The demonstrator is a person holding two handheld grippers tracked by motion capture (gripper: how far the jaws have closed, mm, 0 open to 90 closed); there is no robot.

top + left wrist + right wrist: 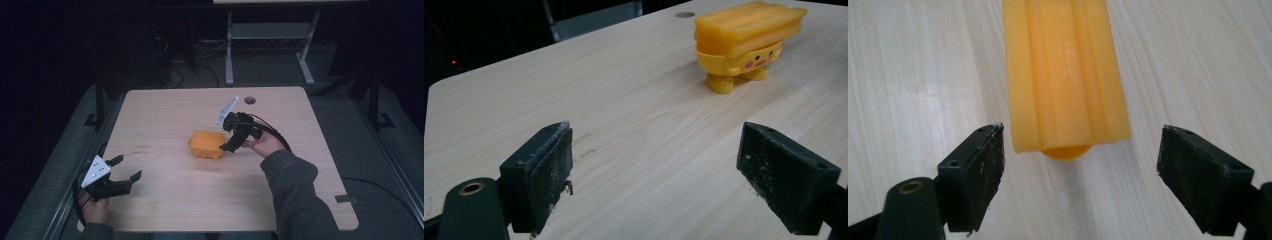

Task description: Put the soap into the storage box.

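Left gripper (122,170), nearest the camera at the near-left edge of the table (165,110), held low in the person's left hand (94,209); jaws spread wide, nothing between them. Yellow toy (206,145) stands near mid-table: a small figure with a face and stubby feet, capped by a ribbed orange slab. In the left gripper view the toy (744,42) is well apart, up and to the right of the jaws. Right gripper (231,145) is tilted down just beside the toy's right end, jaws released. In the right gripper view the slab (1065,75) runs straight away from the camera, its long axis in line with the gripper, its near end just short of the gap between the jaws. Judgement: right hand (267,145) far nearer; a short push forward would bring the jaws astride the slab's narrow width.
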